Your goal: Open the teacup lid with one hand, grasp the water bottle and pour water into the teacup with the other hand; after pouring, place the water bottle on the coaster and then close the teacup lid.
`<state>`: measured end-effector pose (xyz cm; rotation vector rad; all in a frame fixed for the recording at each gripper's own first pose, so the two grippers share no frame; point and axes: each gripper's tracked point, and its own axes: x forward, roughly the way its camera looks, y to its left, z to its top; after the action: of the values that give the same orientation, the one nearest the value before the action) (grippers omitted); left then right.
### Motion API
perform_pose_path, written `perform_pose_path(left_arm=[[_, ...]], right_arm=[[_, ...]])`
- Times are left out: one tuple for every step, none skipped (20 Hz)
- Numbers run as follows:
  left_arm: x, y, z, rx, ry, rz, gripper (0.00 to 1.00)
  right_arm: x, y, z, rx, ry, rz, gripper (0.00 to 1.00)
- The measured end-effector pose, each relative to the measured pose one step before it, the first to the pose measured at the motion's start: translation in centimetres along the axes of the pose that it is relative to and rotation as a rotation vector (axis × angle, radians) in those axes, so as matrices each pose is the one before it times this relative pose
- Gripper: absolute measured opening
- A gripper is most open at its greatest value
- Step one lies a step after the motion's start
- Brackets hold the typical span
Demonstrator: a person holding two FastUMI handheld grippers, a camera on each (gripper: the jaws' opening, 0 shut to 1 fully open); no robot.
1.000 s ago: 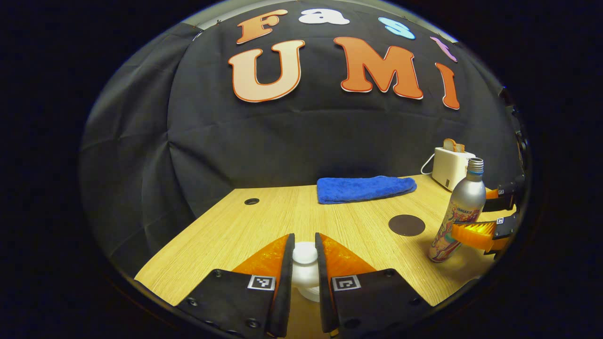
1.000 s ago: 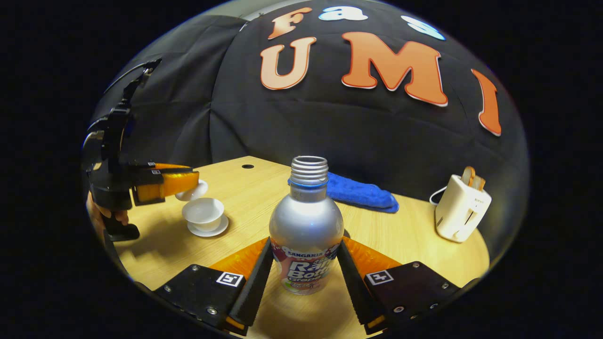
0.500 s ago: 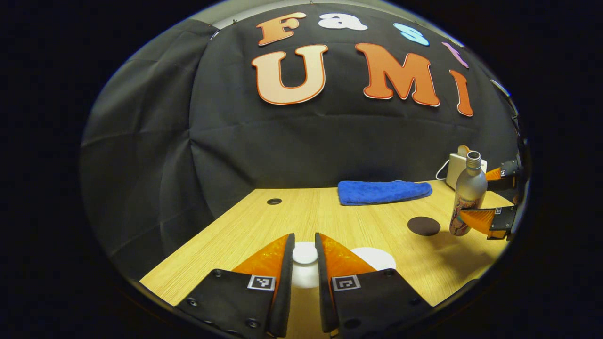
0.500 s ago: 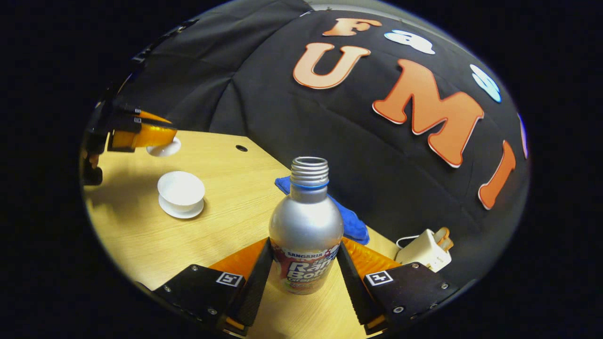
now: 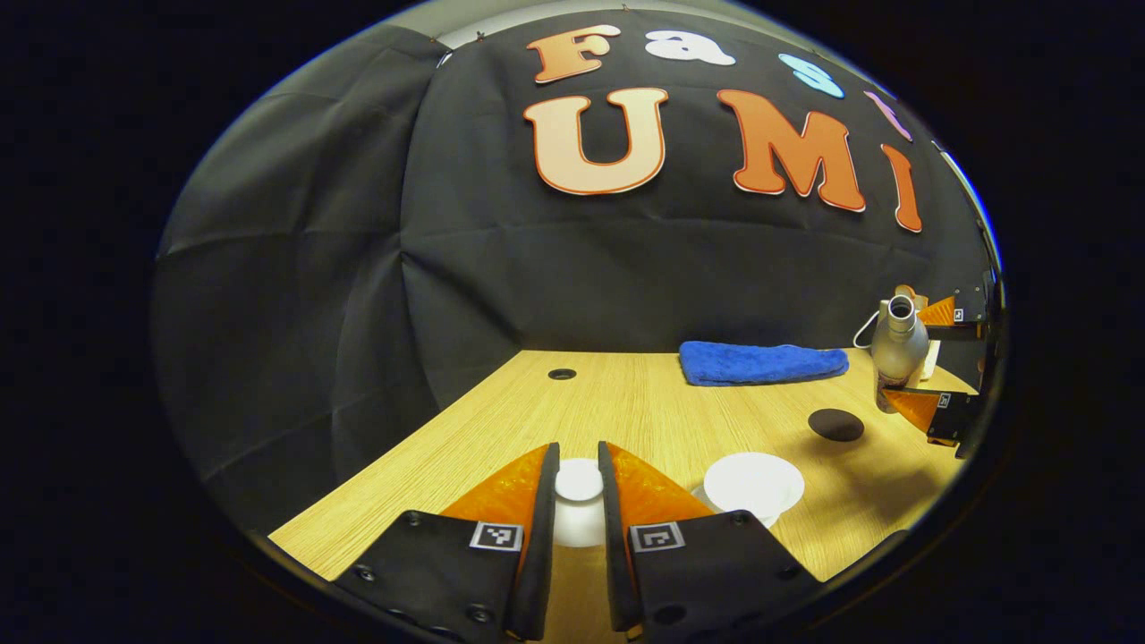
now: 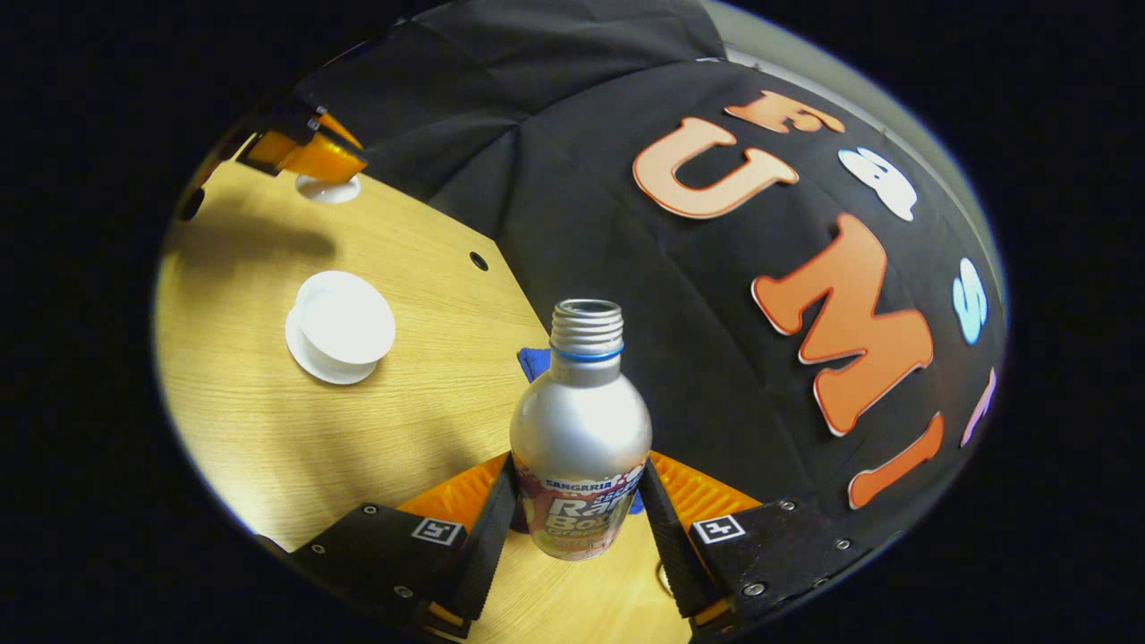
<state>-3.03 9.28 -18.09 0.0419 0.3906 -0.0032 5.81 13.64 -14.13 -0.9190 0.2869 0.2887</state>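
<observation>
My left gripper (image 5: 579, 478) is shut on the knob of the white teacup lid (image 5: 580, 505), held just left of the open white teacup (image 5: 753, 484) on its saucer. The silver water bottle (image 6: 580, 429), uncapped, stands between the fingers of my right gripper (image 6: 580, 501), which is shut on its lower body and tilts it toward the teacup (image 6: 344, 316). In the left gripper view the bottle (image 5: 898, 344) leans with its mouth toward the camera at the far right, beside the dark round coaster (image 5: 835, 424). The left gripper with the lid (image 6: 327, 187) shows at the upper left of the right gripper view.
A folded blue towel (image 5: 762, 361) lies at the back of the wooden table (image 5: 626, 407). A small hole (image 5: 562, 373) sits near the table's back left corner. The black cloth wall rises right behind the table.
The right gripper has lifted and tilted the bottle further toward the teacup. The left gripper has carried the lid further left, so the open cup now shows fully beside it.
</observation>
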Motion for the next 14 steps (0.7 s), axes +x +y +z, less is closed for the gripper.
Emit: perform_pose_path(left_arm=[[-0.066, 0.350, -0.123, -0.00057, 0.00103, 0.00555, 0.30], [-0.036, 0.390, -0.208, 0.00022, 0.00057, 0.00501, 0.29], [-0.198, 0.266, -0.108, -0.00012, 0.00359, 0.00218, 0.29], [-0.078, 0.249, -0.054, -0.00069, 0.00196, 0.00120, 0.30], [-0.184, 0.274, -0.061, 0.00174, 0.00146, 0.00402, 0.30], [0.068, 0.233, 0.021, 0.00289, -0.00124, 0.00414, 0.30], [-0.140, 0.291, 0.077, 0.00008, -0.00078, 0.00389, 0.30], [-0.222, 0.131, 0.205, -0.00417, -0.00458, 0.00278, 0.30], [-0.122, 0.113, 0.062, -0.00203, -0.00328, 0.00225, 0.30], [-0.065, 0.152, -0.113, -0.00043, -0.00211, 0.00112, 0.27], [-0.125, 0.156, 0.011, -0.00043, -0.00106, 0.00235, 0.27], [-0.119, 0.074, 0.057, -0.00183, -0.00101, 0.00013, 0.27], [-0.017, 0.039, 0.090, -0.00226, -0.00105, 0.00085, 0.27], [0.039, 0.043, -0.097, -0.00058, 0.00126, 0.00121, 0.30]], right_arm=[[-0.030, 0.151, 0.588, -0.04579, -0.01356, -0.00134, 0.78], [0.429, 0.388, 0.785, -0.04240, -0.01203, 0.00259, 0.78], [0.070, 0.275, 0.199, -0.04061, -0.01023, 0.00756, 0.79], [0.058, 0.291, 0.318, -0.03445, -0.00807, 0.00500, 0.78], [0.053, 0.355, 0.254, -0.03024, -0.00617, 0.00294, 0.78], [0.181, 0.357, 0.328, -0.02989, -0.00676, 0.00235, 0.78], [-0.206, 0.157, 0.219, -0.03416, -0.00858, 0.00001, 0.78], [-0.166, 0.010, 0.253, -0.03890, -0.00827, -0.00416, 0.78], [-0.304, -0.019, 0.146, -0.04138, -0.00564, -0.00834, 0.78], [-0.075, 0.117, 0.064, -0.03793, -0.00887, -0.00805, 0.78], [-0.141, 0.225, 0.199, -0.03259, -0.00859, -0.00101, 0.79], [-0.064, 0.440, 0.107, -0.02584, -0.01059, 0.00444, 0.79], [-0.135, 0.136, 0.209, -0.02334, -0.00711, 0.00903, 0.79], [-0.040, -0.129, -0.035, -0.02133, -0.00740, 0.00251, 0.78]])
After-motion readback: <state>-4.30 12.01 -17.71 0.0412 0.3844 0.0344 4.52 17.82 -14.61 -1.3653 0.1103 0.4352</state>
